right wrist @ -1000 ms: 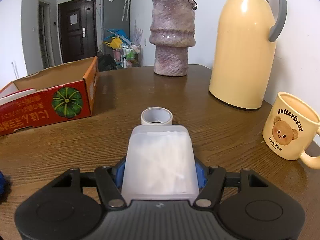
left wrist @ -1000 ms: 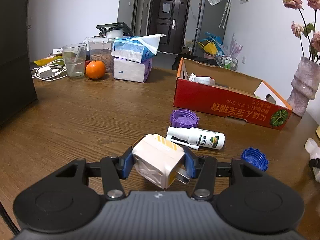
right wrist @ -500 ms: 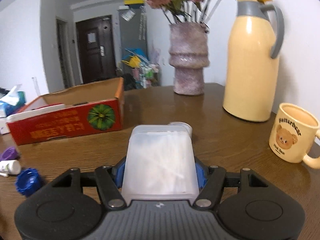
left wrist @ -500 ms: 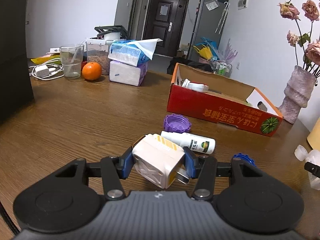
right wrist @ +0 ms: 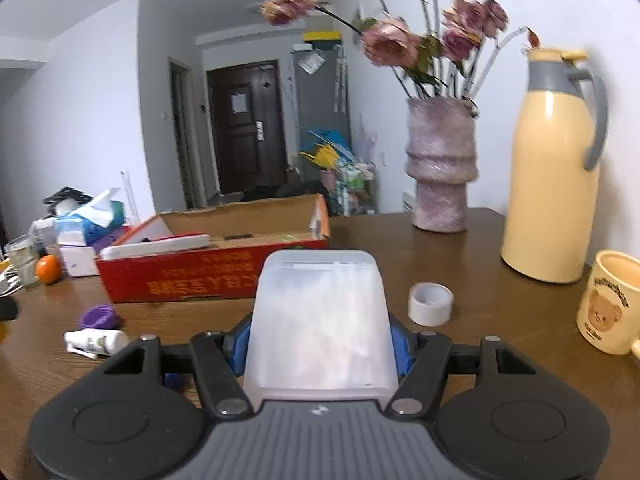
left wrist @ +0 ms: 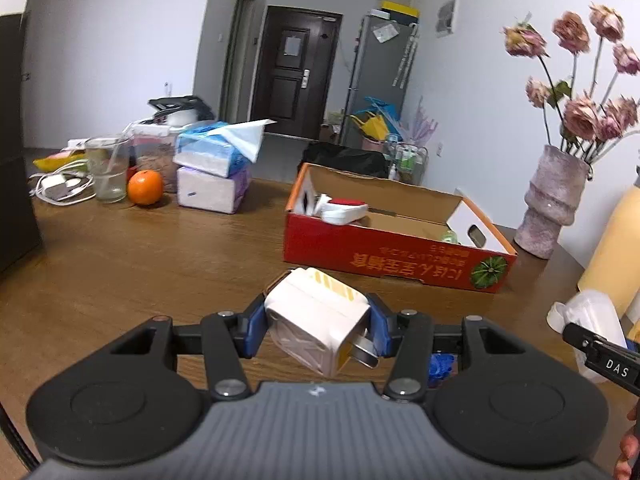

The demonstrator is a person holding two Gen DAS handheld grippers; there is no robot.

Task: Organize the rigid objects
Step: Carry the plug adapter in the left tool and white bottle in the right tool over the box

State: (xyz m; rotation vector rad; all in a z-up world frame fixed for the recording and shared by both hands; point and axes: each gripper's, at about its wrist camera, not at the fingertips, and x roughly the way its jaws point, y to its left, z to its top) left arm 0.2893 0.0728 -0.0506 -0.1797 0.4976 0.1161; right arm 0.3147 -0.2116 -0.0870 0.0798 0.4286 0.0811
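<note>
Two hand-held grippers, each loaded. Left hand-held gripper [left wrist: 316, 330] clamped narrow on one white square plug adapter with yellow stripes and metal prongs [left wrist: 318, 326], carried tilted above the brown wooden table [left wrist: 140, 264], in front of the near long wall of the one red cardboard box with a pumpkin print [left wrist: 394, 262]. Right hand-held gripper [right wrist: 320, 340] closed at about half width on one translucent white plastic container [right wrist: 320, 320], raised over the table, hiding part of the box's near wall; contents only a white blur, possibly cotton swabs.

Inside the box: one white and red flat item [left wrist: 340, 210], partly hidden by the wall, not identifiable. Loose on the table before the box: one purple ribbed cap [right wrist: 99, 317], one white spray bottle with a green label [right wrist: 96, 341] lying on its side, one blue cap [left wrist: 442, 364] mostly covered by gripper linkage. One grey roll of tape [right wrist: 431, 304] just right of the container.

Towards the right edge: one mottled pink vase of dried roses [right wrist: 440, 168], one cream thermos jug [right wrist: 554, 176], one cream bear mug [right wrist: 608, 304] cut off by the frame. Far left corner: two stacked tissue packs [left wrist: 212, 168], one orange [left wrist: 145, 187], one glass [left wrist: 106, 170].
</note>
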